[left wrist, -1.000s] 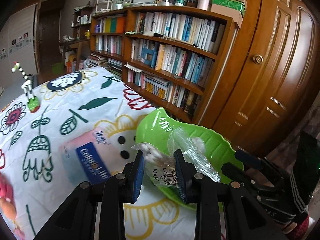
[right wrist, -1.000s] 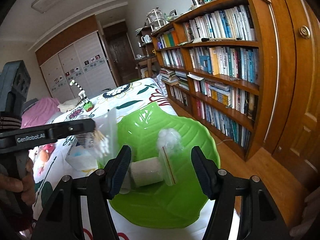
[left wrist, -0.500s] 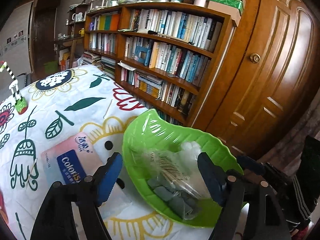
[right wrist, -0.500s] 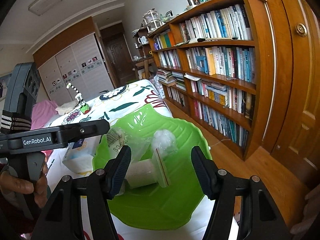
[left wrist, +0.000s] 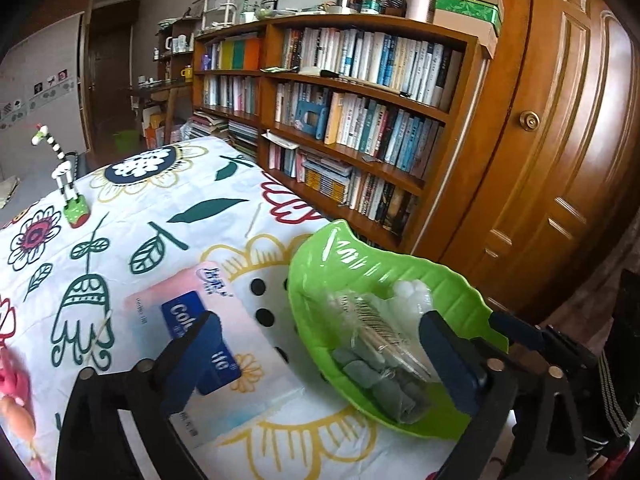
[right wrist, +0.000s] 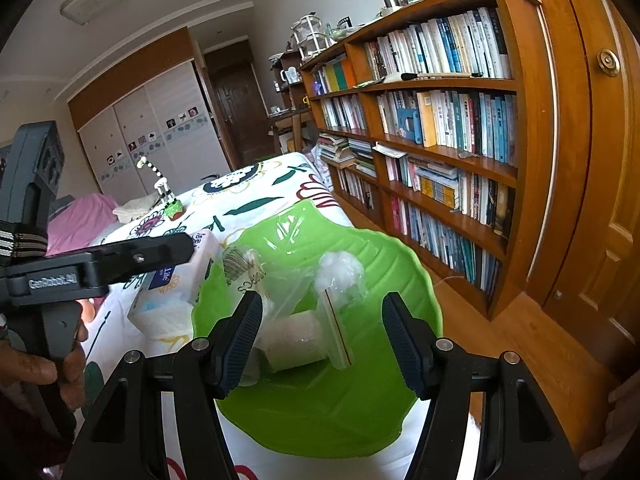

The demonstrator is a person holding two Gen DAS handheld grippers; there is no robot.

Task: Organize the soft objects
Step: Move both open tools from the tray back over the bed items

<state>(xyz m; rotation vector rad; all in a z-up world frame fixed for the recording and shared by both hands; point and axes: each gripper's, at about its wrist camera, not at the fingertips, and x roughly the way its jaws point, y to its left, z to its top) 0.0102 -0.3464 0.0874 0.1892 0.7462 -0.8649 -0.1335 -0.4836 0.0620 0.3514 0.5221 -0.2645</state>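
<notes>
Left gripper (left wrist: 320, 360): jaws wide and still opening, nothing clamped. The swab bag (left wrist: 372, 320) lies in the green dish (left wrist: 460, 292), between and just beyond the two blue pads; neither pad touches it. The left pad hangs over the tissue pack (left wrist: 192, 320), the right pad over the dish's near side.

Right gripper (right wrist: 324, 340): jaws about half apart, holding nothing. Between them, lower in the dish (right wrist: 400, 264), sit a white roll (right wrist: 296, 340) and a clear bag of cotton balls (right wrist: 340, 276). The swab bag (right wrist: 256, 276) lies against the dish's left side, just past the left pad. Neither pad touches any item.

Dish contents in the left view: swab bag on top, cotton balls (left wrist: 412, 292) behind it, grey-green folded pieces (left wrist: 384, 384) beneath and nearer the camera. The dish sits at the edge of the flowered cloth (left wrist: 140, 216), beside the tissue pack. A striped giraffe figure (left wrist: 66, 180) stands well apart on the far cloth. A hand (right wrist: 40, 368) grips the left gripper's handle in the right view.

Change from one second ago: then the left pads pinched the swab bag above the dish rim. Now the bag is released and rests inside the dish. Right gripper unchanged, in the same spot over the dish.
</notes>
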